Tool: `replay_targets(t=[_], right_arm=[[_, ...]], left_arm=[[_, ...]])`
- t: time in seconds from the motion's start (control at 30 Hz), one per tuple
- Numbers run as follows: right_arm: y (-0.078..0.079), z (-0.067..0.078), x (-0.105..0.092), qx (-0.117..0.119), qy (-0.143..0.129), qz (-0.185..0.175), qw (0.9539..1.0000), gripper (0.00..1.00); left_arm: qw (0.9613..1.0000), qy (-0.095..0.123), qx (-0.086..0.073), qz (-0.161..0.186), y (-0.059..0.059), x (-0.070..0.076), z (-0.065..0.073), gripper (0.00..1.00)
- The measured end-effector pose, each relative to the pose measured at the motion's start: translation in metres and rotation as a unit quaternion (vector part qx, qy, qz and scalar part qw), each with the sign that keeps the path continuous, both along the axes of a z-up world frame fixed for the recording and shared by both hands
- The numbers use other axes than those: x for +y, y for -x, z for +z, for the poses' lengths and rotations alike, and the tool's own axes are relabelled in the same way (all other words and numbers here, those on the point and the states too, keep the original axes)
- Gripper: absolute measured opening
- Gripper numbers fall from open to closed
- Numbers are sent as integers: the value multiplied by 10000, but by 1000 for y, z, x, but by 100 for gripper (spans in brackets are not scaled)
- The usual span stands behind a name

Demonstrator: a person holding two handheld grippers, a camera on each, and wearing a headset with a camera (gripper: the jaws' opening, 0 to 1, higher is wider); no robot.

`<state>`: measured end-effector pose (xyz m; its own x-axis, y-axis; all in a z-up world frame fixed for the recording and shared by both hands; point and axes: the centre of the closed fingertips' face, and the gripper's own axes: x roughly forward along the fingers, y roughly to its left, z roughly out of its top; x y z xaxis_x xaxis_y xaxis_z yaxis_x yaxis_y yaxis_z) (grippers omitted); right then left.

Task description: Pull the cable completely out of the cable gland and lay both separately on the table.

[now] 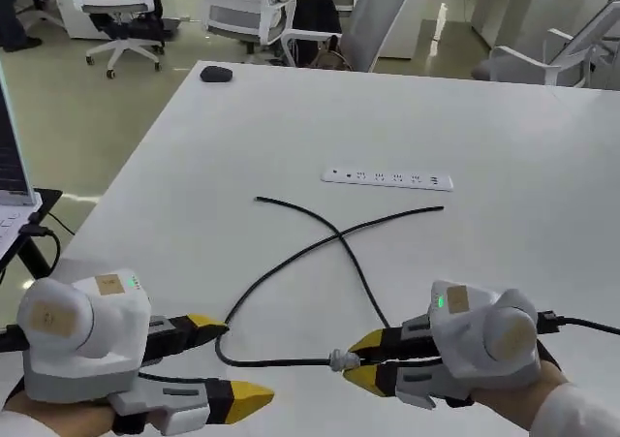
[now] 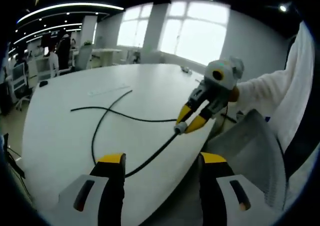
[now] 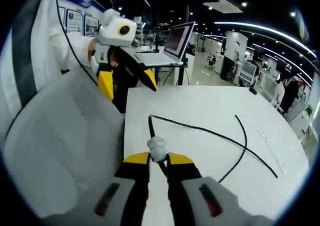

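Jaws of my right gripper are pinched shut on the white cable gland, close to me. My left gripper is wide open beside it, holding nothing. The black cable goes into the gland and loops far across the table. Pulling comes next, I think: my left must grab the cable.

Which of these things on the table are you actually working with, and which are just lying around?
In use: cable, cable gland, right gripper shut on it, open left gripper.
Lying about: power strip, mouse, office chairs beyond the table.
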<state>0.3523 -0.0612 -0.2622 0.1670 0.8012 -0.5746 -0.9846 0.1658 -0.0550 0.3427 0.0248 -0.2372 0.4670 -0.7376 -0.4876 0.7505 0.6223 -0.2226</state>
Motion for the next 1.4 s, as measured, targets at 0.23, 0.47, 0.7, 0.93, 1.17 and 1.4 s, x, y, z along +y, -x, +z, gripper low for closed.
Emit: replay_targets(t=[0.23,0.47,0.7,0.93,1.17,1.4], right_arm=[[7,30,7,-346,-112,116,9993,10],[16,53,11,-601,-115,232,9979,10],[22,75,14,-793,-146,232,9965,10],[32,86,16,-982,-48,397,9944,10],[31,93,17,-1165,-45,480,9920,10],[30,96,16,-1368,183,521,9891,10]], left_arm=[[9989,304,-188,-294,0,-14,21,55],[9916,1067,-378,-626,0,-35,52,43],[9845,1268,-372,-1154,6,-53,58,27],[9779,1474,-404,-1424,12,-67,71,23],[9734,1487,-460,-1681,20,-74,74,16],[9721,1648,-361,-1629,19,-76,78,16]])
